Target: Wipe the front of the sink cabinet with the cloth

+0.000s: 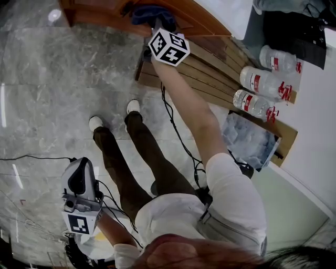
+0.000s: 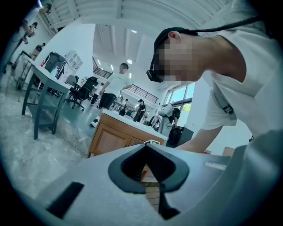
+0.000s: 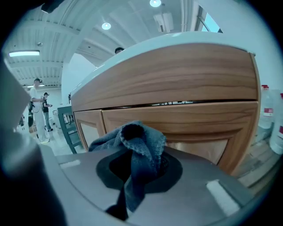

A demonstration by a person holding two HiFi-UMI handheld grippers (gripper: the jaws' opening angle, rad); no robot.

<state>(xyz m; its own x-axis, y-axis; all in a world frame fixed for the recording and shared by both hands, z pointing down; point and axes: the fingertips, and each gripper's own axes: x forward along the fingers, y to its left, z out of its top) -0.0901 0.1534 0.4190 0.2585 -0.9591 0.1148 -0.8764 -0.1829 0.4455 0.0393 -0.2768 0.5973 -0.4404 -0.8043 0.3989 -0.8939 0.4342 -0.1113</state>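
Observation:
The wooden sink cabinet [image 1: 100, 16] stands at the top of the head view; its door panels and white top fill the right gripper view [image 3: 177, 119]. My right gripper [image 1: 157, 23] reaches out to it on a stretched arm, shut on a blue cloth [image 1: 149, 13]. In the right gripper view the cloth [image 3: 139, 143] bunches out of the jaws just short of the cabinet front. My left gripper [image 1: 79, 178] hangs low beside the person's legs, far from the cabinet, shut with nothing in it [image 2: 147, 146].
Three water bottles [image 1: 262, 81] lie on a slatted wooden pallet [image 1: 220, 68] right of the cabinet, with a clear plastic bag [image 1: 249, 139] beside them. A black cable [image 1: 178, 131] trails over the marble floor. Other people and a table [image 2: 44, 88] are far behind.

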